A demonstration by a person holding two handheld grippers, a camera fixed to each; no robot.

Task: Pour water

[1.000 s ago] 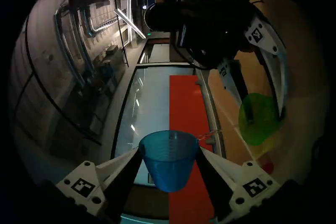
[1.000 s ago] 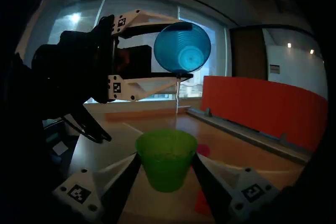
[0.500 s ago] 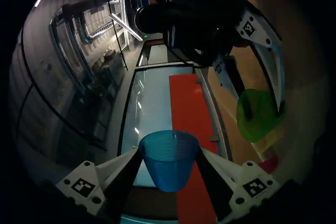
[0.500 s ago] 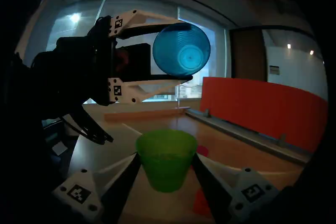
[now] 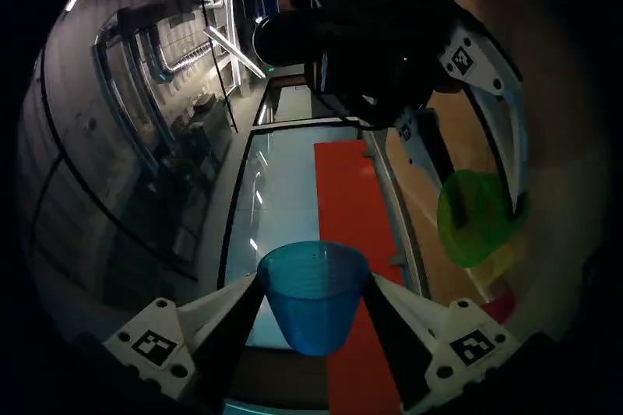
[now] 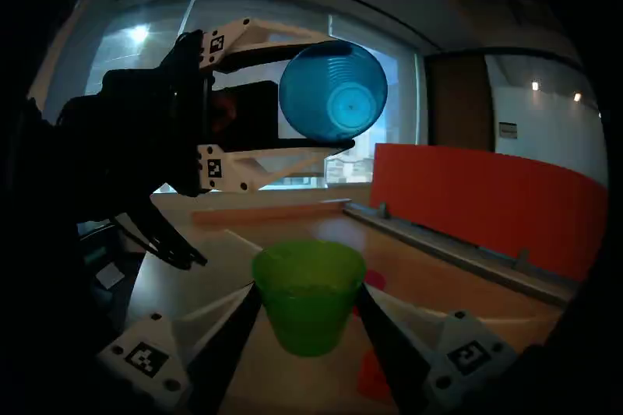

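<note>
Blue cup (image 5: 313,307) clamped in left tongs (image 5: 313,281), a finger pressed on each side. In the right gripper view it lies tipped on its side, seen end-on, higher than green cup (image 6: 309,310) and a bit apart. Green cup upright, squeezed between both fingers of right tongs (image 6: 309,289), held above wood counter (image 6: 436,275). Orange panel (image 6: 498,197) at far right, along the counter's edge.
</note>
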